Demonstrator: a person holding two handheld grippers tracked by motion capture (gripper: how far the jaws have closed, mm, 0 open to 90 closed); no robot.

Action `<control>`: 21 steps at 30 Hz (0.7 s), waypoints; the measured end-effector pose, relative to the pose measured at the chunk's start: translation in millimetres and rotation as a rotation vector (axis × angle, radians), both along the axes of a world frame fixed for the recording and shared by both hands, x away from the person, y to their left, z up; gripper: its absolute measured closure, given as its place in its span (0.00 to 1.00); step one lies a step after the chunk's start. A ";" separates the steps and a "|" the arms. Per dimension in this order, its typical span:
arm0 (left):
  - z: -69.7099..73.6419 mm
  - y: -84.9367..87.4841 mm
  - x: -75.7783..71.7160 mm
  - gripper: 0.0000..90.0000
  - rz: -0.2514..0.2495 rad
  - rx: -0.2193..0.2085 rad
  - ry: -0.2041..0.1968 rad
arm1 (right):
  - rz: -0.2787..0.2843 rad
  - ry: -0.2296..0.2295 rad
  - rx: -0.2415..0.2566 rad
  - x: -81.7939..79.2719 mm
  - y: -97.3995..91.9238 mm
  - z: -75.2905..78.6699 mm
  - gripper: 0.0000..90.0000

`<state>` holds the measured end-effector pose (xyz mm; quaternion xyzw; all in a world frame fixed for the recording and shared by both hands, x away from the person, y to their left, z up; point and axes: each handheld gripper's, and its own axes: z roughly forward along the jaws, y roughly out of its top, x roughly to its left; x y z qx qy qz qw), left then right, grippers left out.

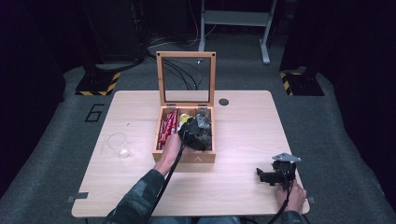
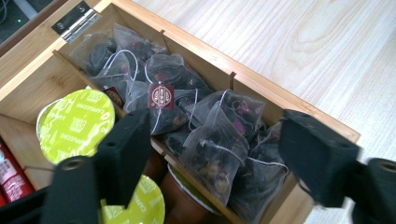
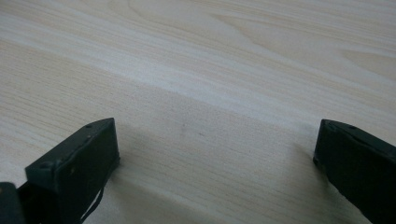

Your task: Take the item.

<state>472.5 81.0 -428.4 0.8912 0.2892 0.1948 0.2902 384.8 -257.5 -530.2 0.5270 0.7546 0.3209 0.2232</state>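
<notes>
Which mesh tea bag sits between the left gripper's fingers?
The pyramid-shaped mesh tea bag nearest the camera, lying centred between the fingers; the other bags lie farther back toward the hinge.

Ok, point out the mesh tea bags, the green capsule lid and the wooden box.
mesh tea bags (image 2: 219, 144), left gripper view, front bag's mesh
green capsule lid (image 2: 77, 123), left gripper view, foil top
wooden box (image 1: 187, 157), high view, front wall

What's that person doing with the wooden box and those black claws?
A person is reaching the left claw into an open wooden box on the table. Its jaws are spread around a mesh tea bag in the pile, not squeezing it yet. Green-lidded capsules sit in the next slot. The right claw rests open near the table's edge, holding nothing.
</notes>
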 end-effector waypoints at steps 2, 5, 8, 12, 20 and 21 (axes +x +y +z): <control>-1.7 -3.8 2.2 0.38 -0.008 0.020 0.009 | 0.000 0.000 0.000 0.0 0.0 0.0 0.00; -5.1 -8.0 4.4 0.43 -0.009 0.045 0.026 | 0.000 0.000 0.000 0.0 0.0 0.0 0.00; -10.2 -10.8 6.9 0.47 -0.007 0.066 0.053 | 0.000 0.000 0.000 0.0 0.0 0.0 0.00; -15.4 -13.2 9.1 0.53 0.000 0.094 0.085 | 0.000 0.000 0.000 0.0 0.0 0.0 0.00; -19.4 -10.9 12.6 0.73 0.018 0.105 0.120 | 0.000 0.000 0.000 0.0 0.1 0.0 0.00; -19.3 -10.2 12.9 0.78 0.020 0.098 0.121 | 0.000 0.000 0.000 0.0 0.0 0.0 0.00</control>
